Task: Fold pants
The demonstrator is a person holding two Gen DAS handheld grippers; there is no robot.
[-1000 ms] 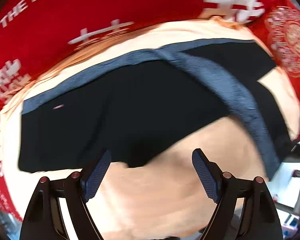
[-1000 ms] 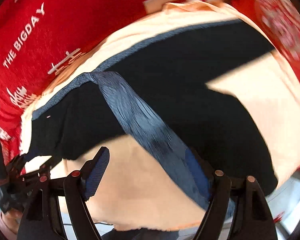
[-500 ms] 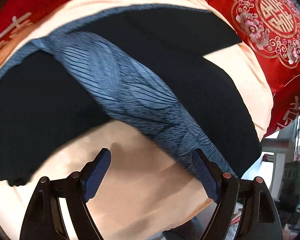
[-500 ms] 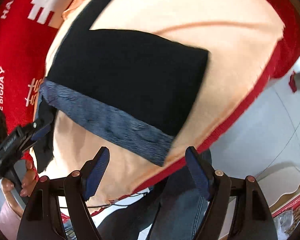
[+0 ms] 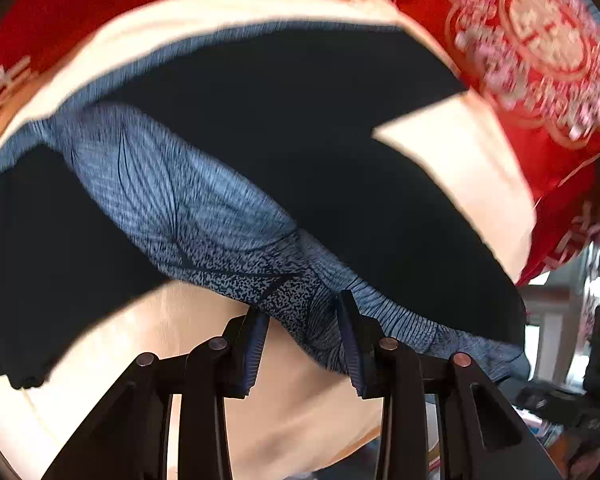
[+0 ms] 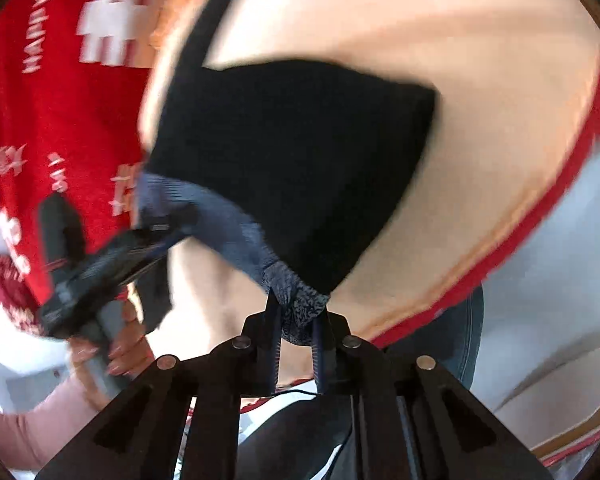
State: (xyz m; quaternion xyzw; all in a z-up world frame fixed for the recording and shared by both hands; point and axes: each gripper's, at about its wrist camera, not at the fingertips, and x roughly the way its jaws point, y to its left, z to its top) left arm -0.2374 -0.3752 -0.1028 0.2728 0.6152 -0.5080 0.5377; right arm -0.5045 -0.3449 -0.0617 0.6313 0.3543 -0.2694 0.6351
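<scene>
- ok so the pants (image 5: 284,152) are lying spread on the peach cloth (image 5: 320,400), which sits on the red blanket (image 6: 52,112), with the blue waistband (image 5: 188,208) running diagonally toward me
- left gripper (image 5: 302,344) is narrowed around a bunched bit of waistband, looks pinched but there's a gap so I wouldn't swear the grip is firm
- right gripper (image 6: 296,344) is pressed tight on the waistband's other end, right by the corner of the black fabric
- for this step I reckon I want both ends lifted together and level, band kept taut, so the fold lands square instead of twisting
- versus half a second ago: both sets of fingers were wide apart and just hovering, now they've come in onto the band
</scene>
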